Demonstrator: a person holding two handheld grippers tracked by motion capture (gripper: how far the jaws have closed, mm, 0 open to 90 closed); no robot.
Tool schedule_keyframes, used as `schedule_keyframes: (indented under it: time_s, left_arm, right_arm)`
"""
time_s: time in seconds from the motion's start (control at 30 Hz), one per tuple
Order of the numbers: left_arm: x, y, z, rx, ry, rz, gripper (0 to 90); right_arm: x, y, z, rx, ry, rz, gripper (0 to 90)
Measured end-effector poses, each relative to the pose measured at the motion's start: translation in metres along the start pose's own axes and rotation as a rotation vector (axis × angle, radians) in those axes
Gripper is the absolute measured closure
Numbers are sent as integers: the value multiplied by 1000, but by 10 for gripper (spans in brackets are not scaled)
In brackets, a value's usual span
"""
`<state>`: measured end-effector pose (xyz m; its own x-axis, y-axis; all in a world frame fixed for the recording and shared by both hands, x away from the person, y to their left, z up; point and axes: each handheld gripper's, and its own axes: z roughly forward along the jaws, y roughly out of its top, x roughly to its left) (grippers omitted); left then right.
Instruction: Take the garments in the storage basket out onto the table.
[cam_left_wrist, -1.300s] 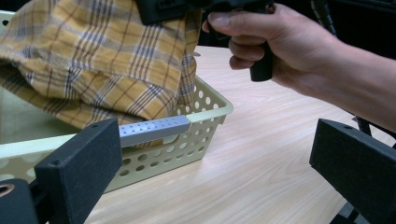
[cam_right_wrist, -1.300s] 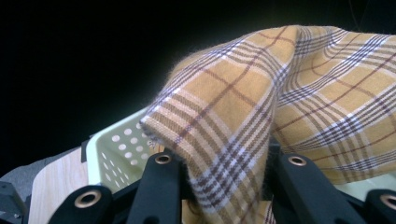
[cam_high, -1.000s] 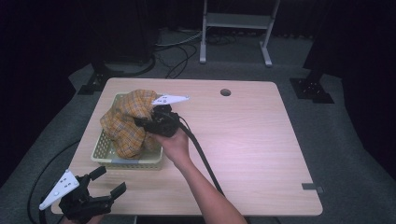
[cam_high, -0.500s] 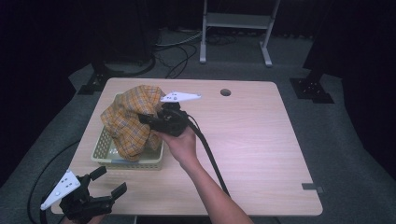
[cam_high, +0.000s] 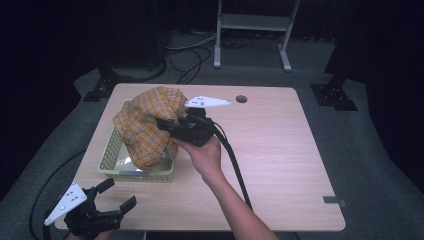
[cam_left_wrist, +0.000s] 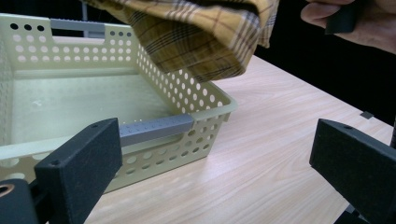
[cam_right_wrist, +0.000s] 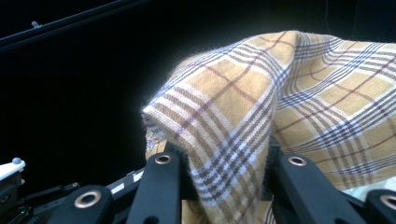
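- R gripper (cam_high: 167, 125): jaws clenched on a fold of the yellow plaid cloth (cam_high: 146, 125). In the right gripper view the fabric (cam_right_wrist: 280, 107) is pinched between the two black jaws and bunches up above them, draping off to the right of the tips.
- Cloth hangs from the R jaws over the basket (cam_high: 111, 155); most of it sits ahead of and below the tips. Lower edge near the basket's inside in the high view. In the left gripper view the hem (cam_left_wrist: 201, 42) hangs clear above the basket's near right corner, not touching the rim there.
- R hand (cam_high: 202, 152) wraps the gripper body from below; grey three-cornered plate sits on top, black cable trails back along the forearm toward the table's near edge.
- L gripper (cam_high: 117, 195): jaws spread wide, nothing between them. It sits at the near left corner of the table (cam_high: 280, 140), well apart from the R gripper.
- From the L jaws, the basket (cam_left_wrist: 154, 126) lies straight ahead, just beyond the left jaw tip; pale green, perforated walls, grey handle strip on the near wall. Its floor looks bare where visible.
- Bare wood tabletop (cam_left_wrist: 261, 140) runs between and beyond the L jaws.
- R hand's fingers (cam_left_wrist: 345, 18) show far ahead of the L right jaw, up beside the cloth.
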<state>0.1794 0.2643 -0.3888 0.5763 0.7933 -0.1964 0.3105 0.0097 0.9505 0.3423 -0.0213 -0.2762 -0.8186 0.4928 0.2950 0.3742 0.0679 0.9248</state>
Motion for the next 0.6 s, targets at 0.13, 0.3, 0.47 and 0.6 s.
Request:
schedule_keyframes:
  time_s: [0.13, 0.3, 0.47, 0.6]
  left_arm:
    - [-1, 0, 0, 5, -2, 5, 24]
    - [-1, 0, 1, 4, 0, 4, 24]
    - [-1, 0, 1, 4, 0, 6, 24]
    - [-1, 0, 1, 4, 0, 6, 24]
  right_arm:
    - [-1, 1, -9, -12, -6, 5, 709]
    - [-2, 1, -19, -21, -18, 13, 709]
    - [-4, 1, -28, -34, -29, 23, 708]
    - [-5, 2, -34, -45, -36, 28, 708]
